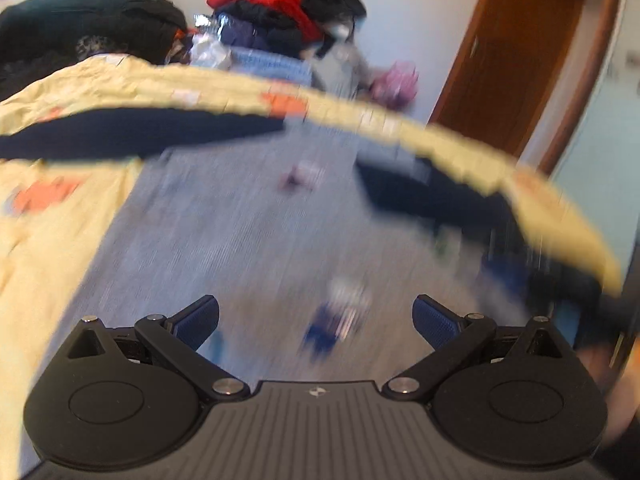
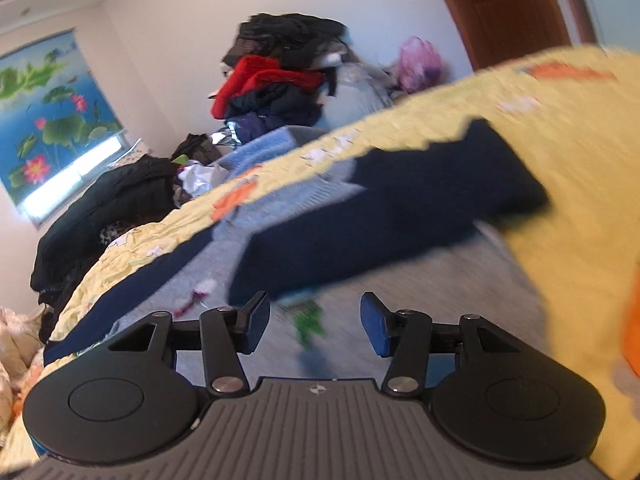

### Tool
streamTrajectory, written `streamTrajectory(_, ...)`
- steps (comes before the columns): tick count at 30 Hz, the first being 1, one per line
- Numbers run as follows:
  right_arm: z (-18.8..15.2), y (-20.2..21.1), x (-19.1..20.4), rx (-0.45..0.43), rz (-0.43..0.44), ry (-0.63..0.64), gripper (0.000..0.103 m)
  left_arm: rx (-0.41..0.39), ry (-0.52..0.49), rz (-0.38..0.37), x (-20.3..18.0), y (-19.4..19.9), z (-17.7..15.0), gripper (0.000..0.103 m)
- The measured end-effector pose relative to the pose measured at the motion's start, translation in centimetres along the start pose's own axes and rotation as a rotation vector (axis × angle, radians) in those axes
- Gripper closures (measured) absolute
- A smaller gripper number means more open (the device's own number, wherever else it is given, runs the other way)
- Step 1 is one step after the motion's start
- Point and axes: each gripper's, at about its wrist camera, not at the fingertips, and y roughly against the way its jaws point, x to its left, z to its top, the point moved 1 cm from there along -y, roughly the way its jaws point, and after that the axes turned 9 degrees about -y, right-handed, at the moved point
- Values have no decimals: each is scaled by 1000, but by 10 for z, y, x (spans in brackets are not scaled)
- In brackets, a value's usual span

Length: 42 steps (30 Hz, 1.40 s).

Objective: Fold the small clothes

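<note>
A small grey sweater (image 1: 240,220) with navy sleeves lies flat on a yellow bedspread (image 1: 60,240); it is blurred in both views. One navy sleeve (image 1: 140,132) stretches to the left, the other (image 1: 432,196) lies at the right. My left gripper (image 1: 316,308) hovers over the grey body, open, with nothing between its blue pads. In the right wrist view a navy sleeve (image 2: 380,216) lies folded across the grey sweater (image 2: 400,292). My right gripper (image 2: 314,312) is just in front of that sleeve, open and holding nothing.
A tall heap of dark and red clothes (image 1: 280,12) stands beyond the bed's far edge, with a black jacket (image 1: 80,20) to its left and a pink bag (image 1: 396,80) to its right. A brown door (image 1: 520,60) is at the right. A lotus-print blind (image 2: 48,112) covers the window.
</note>
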Motion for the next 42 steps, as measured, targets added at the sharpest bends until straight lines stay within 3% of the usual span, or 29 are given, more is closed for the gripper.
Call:
streamTrajectory(2, 0, 4, -13, -11, 40, -95, 48, -6, 44, -66, 2, -21, 30, 0)
streamTrajectory(4, -1, 2, -17, -13, 48, -107, 47, 56, 106, -193, 5, -56, 55, 0)
streamTrajectory(6, -2, 2, -20, -8, 70, -121, 47, 131, 179, -273, 7, -94, 73, 0)
streamTrajectory(11, -2, 6, -27, -6, 112, -157, 46, 227, 239, -362, -7, -163, 91, 2)
streamTrajectory(12, -2, 7, -26, -6, 116, -157, 46, 235, 226, -350, -13, -173, 90, 8)
streamTrajectory(14, -2, 8, -25, -6, 125, -154, 43, 256, 198, -322, -20, -186, 93, 32)
streamTrajectory(15, -3, 8, -24, -6, 129, -153, 42, 271, 185, -298, -24, -191, 93, 54)
streamTrajectory(18, -2, 8, -22, -5, 141, -152, 40, 264, 158, -273, -31, -199, 95, 63)
streamTrajectory(19, -2, 9, -22, -5, 143, -153, 39, 264, 148, -258, -32, -200, 97, 83)
streamTrajectory(20, -2, 9, -22, -6, 144, -155, 39, 267, 129, -235, -35, -203, 99, 93)
streamTrajectory(24, -2, 9, -22, -7, 145, -156, 39, 241, 45, -175, -39, -196, 112, 96)
streamTrajectory(30, -2, 10, -20, -6, 136, -148, 39, 86, -97, -114, -32, -156, 132, 96)
streamTrajectory(39, -1, 10, -17, -4, 120, -131, 39, 149, -7, 71, 49, -159, 101, 96)
streamTrajectory(42, -2, 9, -16, -2, 112, -122, 39, 131, -6, 73, 60, -162, 85, 96)
